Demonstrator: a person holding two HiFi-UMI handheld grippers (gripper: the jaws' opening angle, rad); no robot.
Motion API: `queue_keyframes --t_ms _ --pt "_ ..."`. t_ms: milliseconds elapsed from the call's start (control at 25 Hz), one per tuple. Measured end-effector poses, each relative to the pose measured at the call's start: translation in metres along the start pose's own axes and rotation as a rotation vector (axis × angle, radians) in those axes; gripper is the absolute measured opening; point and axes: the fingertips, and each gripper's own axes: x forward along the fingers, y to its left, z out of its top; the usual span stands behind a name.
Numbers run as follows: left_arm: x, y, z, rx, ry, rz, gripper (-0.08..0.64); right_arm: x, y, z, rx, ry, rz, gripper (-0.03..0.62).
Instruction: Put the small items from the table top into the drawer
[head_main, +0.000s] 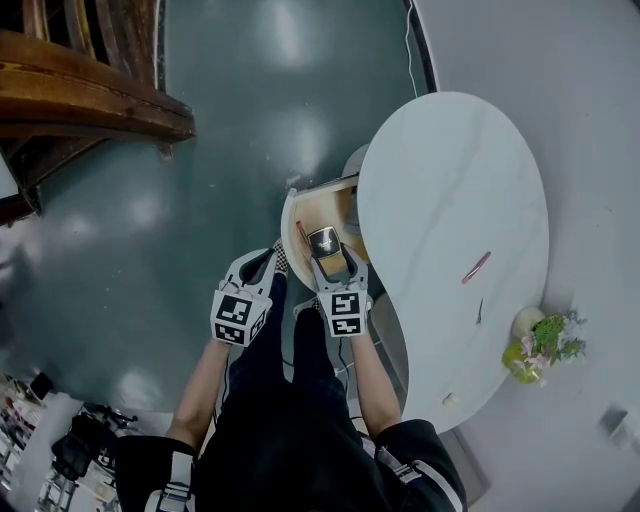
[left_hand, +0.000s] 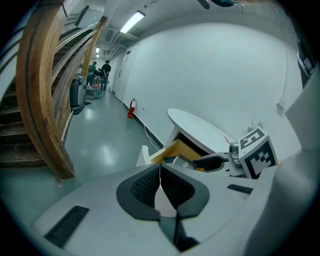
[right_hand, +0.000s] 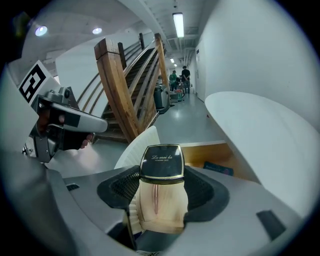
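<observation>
Stairs: wooden stairs (head_main: 90, 90) at the far left, well apart from the table, with grey floor (head_main: 250, 120) between.
Drawer: the drawer (head_main: 292, 215) stands pulled out from the table's left edge, its curved white front toward the floor. A thin red stick (head_main: 300, 232) lies along its left wall, and a dark blue item (right_hand: 217, 168) lies deeper in on the wooden bottom.
In the way: the table (head_main: 450, 180) top overhangs the drawer's right part, so only the left part is open from above.
On the table: a pink pen (head_main: 477, 267) near the right edge, a small dark item (head_main: 480, 311) just nearer than it, flowers (head_main: 545, 345) at the near right edge, and a small white piece (head_main: 450, 400) at the near end.
Left gripper: the left gripper (left_hand: 160, 182) has its jaws pressed together with nothing between them. It hangs just left of the right one, outside the drawer's front.
Right gripper: the right gripper (right_hand: 161, 192) pinches the compact (right_hand: 161, 161) by its two sides. The jaws are spread only as wide as the compact.
Compact: black lid with a gold rim over a cream body, held over the drawer's near end (head_main: 323, 242). Whether it touches the bottom cannot be told.
</observation>
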Motion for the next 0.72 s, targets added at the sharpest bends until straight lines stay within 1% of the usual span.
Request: queue_keyframes --t_ms 240,440,720 --pt "0.005 0.007 -0.004 -0.025 0.002 0.008 0.020 0.019 -0.004 -0.002 -0.012 0.019 0.008 0.290" --pt "0.000 0.013 -0.003 -0.041 0.004 0.020 0.020 0.042 -0.003 -0.009 -0.014 0.059 0.016 0.290" --pt "0.000 0.023 -0.003 -0.043 0.004 0.035 0.020 0.080 -0.012 -0.012 -0.021 0.103 0.015 0.290"
